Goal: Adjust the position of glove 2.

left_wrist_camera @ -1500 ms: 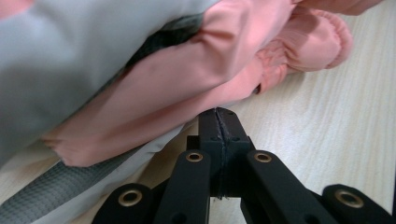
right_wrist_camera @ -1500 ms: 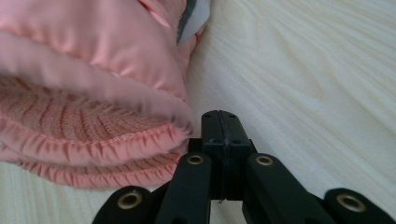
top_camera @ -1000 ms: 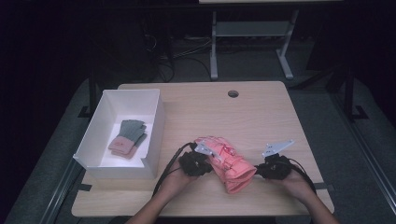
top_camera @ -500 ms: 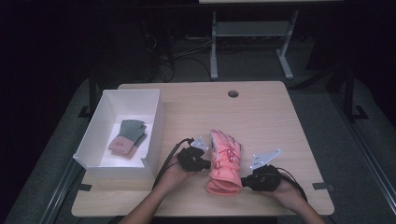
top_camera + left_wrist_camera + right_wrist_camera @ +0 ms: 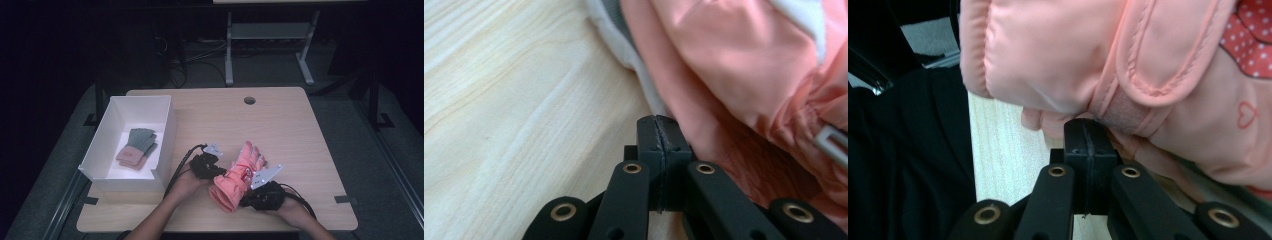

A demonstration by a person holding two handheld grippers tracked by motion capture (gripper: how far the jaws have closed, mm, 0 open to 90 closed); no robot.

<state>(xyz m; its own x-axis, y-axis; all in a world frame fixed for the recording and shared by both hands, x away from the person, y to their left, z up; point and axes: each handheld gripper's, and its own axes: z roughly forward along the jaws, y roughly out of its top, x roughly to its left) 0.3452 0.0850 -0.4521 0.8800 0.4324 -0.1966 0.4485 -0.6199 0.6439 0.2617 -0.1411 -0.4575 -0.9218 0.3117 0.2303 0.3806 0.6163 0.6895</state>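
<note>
Pink glove (image 5: 239, 175), red heart outline (image 5: 1248, 114), polka-dot patch (image 5: 1250, 37), no legible txt

Pink glove (image 5: 239, 175) turned, cuff nearer table edge

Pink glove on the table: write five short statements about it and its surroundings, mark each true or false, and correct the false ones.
1. The pink glove lies on the wooden table between the two grippers. True.
2. The left gripper has its fingers spread wide. False: they are shut together, at the glove's edge.
3. The white box holds a green and pink pair of gloves. True.
4. The white box stands to the right of the pink glove in the high view. False: it stands to its left.
5. The right gripper is shut, its tip at the glove's cuff. True.
</note>
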